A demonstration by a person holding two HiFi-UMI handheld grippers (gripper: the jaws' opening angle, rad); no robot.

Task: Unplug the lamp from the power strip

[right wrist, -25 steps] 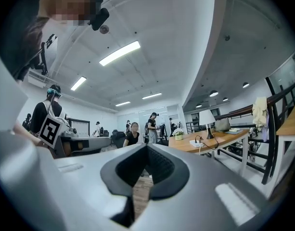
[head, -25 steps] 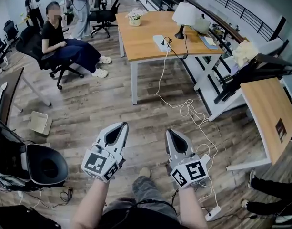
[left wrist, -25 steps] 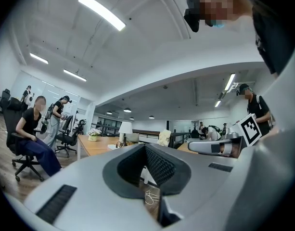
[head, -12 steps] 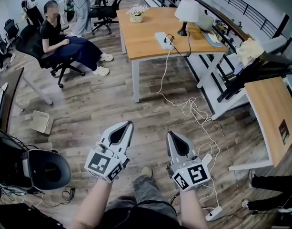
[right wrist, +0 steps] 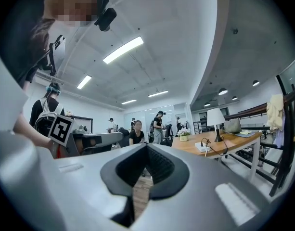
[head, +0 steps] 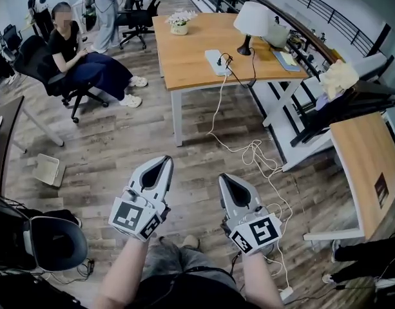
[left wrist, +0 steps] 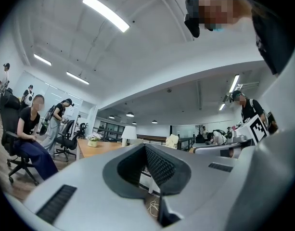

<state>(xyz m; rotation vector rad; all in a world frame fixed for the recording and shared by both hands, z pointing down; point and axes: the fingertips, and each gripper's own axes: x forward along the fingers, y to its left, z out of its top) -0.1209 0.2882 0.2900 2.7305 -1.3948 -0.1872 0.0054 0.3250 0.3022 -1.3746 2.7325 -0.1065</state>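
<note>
**Fingers [head: 166, 172] pressed together on both grippers; lamp [head: 251, 19] far off on the desk [head: 191, 60]**

Head view: the left gripper [head: 163, 162] and the right gripper [head: 224, 178] are held near and low, side by side over the wooden floor [head: 120, 147]. Each has its two fingers meeting at the tip, with nothing between them. The lamp stands far ahead, on the far right part of the desk. The power strip [head: 216, 61] lies just left of its base and a little nearer, with a black plug [head: 226, 58] in it. A white cable [head: 252, 150] drops from the strip over the desk's near edge into a tangle on the floor. A flower pot [head: 179, 23] stands at the desk's far left, and a seated person [head: 75, 50] is well to the left of the desk.

Left gripper view: the jaws touch at the tip, and the ribbed hollow behind them is empty. The lamp [left wrist: 129, 133] shows small and far, just left of the tip.

Right gripper view: these jaws are also closed tip to tip and grip nothing. The lamp [right wrist: 215, 119] stands far to the right, with the power strip [right wrist: 203, 148] just left of its base.
</note>
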